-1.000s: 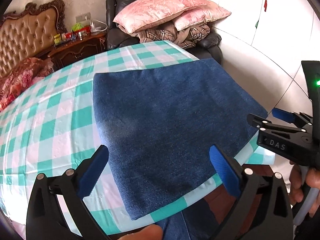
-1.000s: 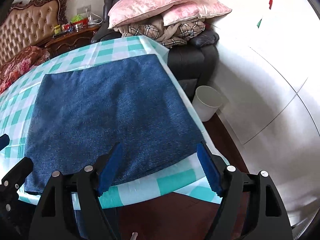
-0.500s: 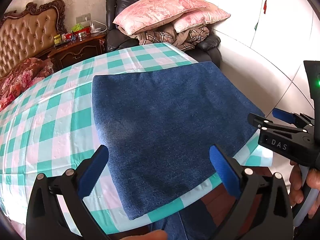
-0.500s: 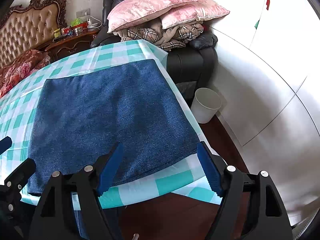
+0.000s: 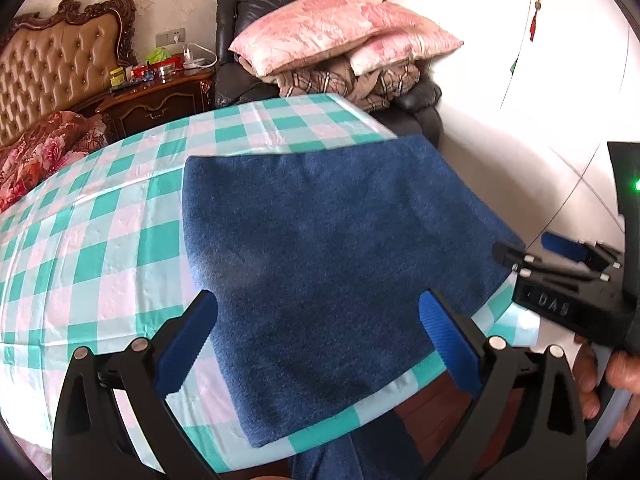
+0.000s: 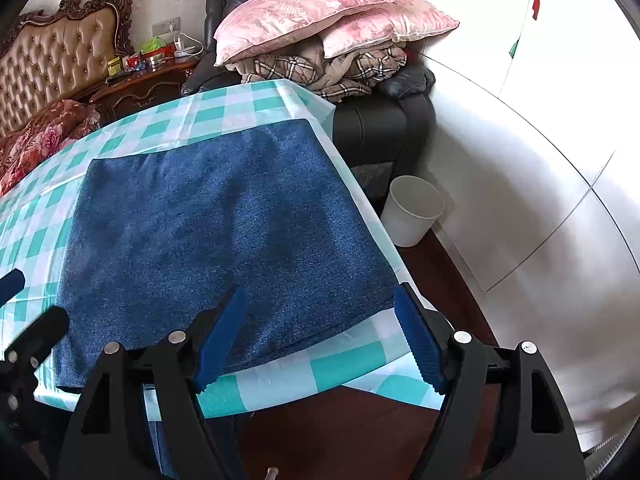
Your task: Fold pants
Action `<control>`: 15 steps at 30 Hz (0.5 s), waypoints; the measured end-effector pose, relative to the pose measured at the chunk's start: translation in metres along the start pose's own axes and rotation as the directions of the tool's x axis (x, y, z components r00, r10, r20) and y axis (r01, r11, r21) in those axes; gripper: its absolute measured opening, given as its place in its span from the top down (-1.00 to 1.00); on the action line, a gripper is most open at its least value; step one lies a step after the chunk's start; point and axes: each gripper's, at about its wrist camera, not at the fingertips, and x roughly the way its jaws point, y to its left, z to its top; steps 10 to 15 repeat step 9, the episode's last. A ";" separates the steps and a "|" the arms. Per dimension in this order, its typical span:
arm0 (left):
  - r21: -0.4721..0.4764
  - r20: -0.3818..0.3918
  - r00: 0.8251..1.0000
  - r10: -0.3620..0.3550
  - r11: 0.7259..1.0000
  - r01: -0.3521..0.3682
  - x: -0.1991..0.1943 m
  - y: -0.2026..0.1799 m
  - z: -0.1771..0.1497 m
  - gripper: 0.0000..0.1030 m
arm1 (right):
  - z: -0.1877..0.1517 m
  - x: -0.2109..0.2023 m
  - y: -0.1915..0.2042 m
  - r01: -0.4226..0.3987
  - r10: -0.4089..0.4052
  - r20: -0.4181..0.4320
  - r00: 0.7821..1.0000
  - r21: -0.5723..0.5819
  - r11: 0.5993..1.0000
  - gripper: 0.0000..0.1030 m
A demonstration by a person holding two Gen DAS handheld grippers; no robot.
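Note:
The blue denim pants point(image 5: 328, 256) lie folded into a flat rectangle on the green-and-white checked tablecloth point(image 5: 100, 248), near the table's right and front edges; they also show in the right wrist view point(image 6: 216, 240). My left gripper point(image 5: 320, 340) is open and empty, held above the near part of the pants. My right gripper point(image 6: 320, 340) is open and empty, above the pants' near right corner and the table's front edge. It also shows at the right of the left wrist view point(image 5: 556, 252).
A dark armchair point(image 6: 384, 128) piled with pink pillows point(image 6: 320, 16) and plaid blankets stands behind the table. A white bucket point(image 6: 412, 210) stands on the floor to the right. A wooden nightstand point(image 5: 160, 100) and a tufted headboard point(image 5: 52, 76) are at back left.
Both grippers have drawn back slightly from the pants, which now sit a little lower and farther in both views. The pants have not moved and both grippers stay open.

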 end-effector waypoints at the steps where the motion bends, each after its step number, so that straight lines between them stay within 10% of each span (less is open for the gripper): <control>1: 0.000 0.004 1.000 0.000 1.000 0.000 0.001 0.000 0.002 -0.96 | 0.000 0.000 0.000 0.000 0.000 0.000 1.000 0.000 1.000 -0.42; 5: -0.018 0.008 0.996 -0.088 0.996 0.088 -0.001 0.007 0.006 -0.96 | 0.001 0.001 -0.002 0.011 -0.011 0.004 1.000 0.012 1.000 -0.46; 15: -0.020 0.069 0.997 -0.042 0.999 0.044 -0.032 0.054 -0.001 -0.96 | 0.001 0.002 -0.012 0.022 -0.025 0.031 0.999 0.070 0.997 -0.65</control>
